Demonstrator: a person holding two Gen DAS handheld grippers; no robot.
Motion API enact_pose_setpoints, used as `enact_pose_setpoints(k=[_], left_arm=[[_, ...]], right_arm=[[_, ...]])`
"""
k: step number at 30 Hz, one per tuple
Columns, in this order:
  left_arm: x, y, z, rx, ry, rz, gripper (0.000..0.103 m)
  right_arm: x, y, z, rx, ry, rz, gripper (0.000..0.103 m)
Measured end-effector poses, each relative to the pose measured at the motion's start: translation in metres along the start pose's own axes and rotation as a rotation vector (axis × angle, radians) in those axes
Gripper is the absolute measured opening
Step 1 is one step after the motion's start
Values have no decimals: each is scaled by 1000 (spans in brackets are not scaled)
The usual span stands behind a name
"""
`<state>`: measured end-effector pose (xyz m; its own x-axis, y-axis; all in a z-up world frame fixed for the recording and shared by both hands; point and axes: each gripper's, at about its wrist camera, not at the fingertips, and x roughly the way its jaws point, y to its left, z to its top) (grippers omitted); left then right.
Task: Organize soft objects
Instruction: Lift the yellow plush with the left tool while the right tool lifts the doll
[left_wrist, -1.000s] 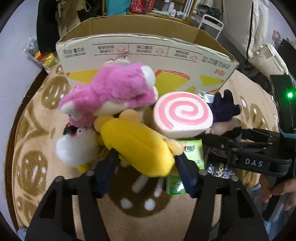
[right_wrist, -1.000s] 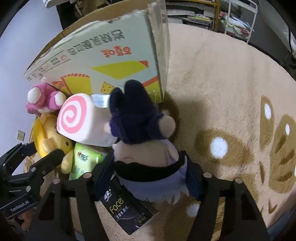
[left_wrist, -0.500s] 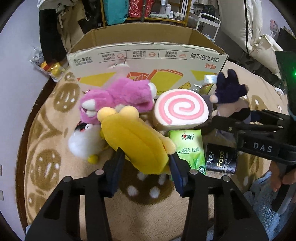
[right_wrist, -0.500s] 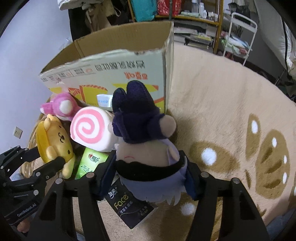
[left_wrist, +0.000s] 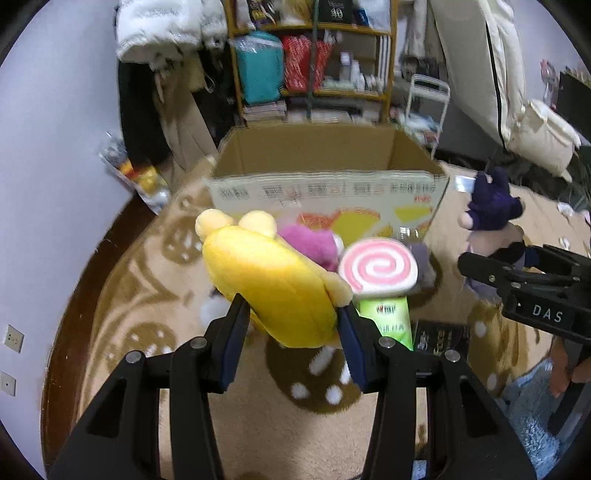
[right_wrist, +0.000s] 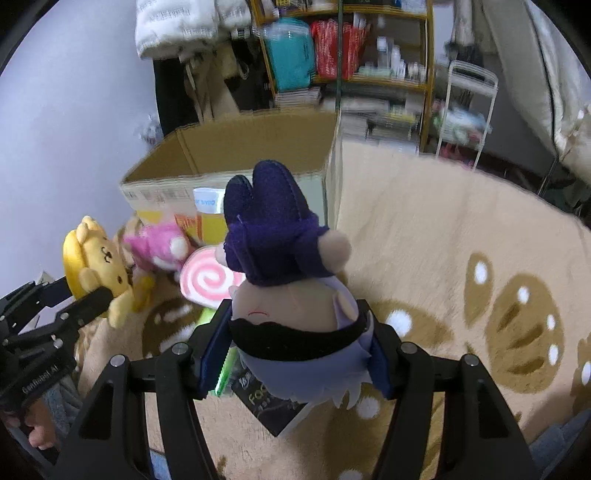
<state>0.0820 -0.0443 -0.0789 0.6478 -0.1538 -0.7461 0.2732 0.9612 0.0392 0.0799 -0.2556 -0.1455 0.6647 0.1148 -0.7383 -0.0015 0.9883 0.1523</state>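
Note:
My left gripper (left_wrist: 291, 325) is shut on a yellow plush dog (left_wrist: 269, 280) and holds it above the rug; it also shows in the right wrist view (right_wrist: 98, 262). My right gripper (right_wrist: 295, 339) is shut on a plush doll with a purple hat (right_wrist: 291, 280), also lifted, seen at right in the left wrist view (left_wrist: 491, 210). An open cardboard box (left_wrist: 325, 184) stands behind. A pink plush (left_wrist: 310, 243) and a pink swirl cushion (left_wrist: 376, 267) lie on the rug in front of the box.
A green tissue pack (left_wrist: 391, 317) and a black tissue pack (left_wrist: 439, 338) lie on the beige rug (right_wrist: 461, 258). Shelves (left_wrist: 314, 66) and a white rack (left_wrist: 428, 99) stand behind the box. A wall is at left.
Both grippers have lifted their plush toys up off the rug, and the views now look over the box's rim. The other toys stay on the rug.

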Motion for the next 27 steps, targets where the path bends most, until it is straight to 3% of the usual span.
enact_pose_setpoints(k=[6,13,27], left_arm=[[-35,11,6,-5,-154,68,47],[-63,14,11,2,-300,107,47],[-75,15,43,36,-435,111,47]], right_arm=[[-37,6,6,-22,-151,-3,68],[-53,4,22,-25,-240,-6,68],[-53,-11,56,31,-328,50,68]])
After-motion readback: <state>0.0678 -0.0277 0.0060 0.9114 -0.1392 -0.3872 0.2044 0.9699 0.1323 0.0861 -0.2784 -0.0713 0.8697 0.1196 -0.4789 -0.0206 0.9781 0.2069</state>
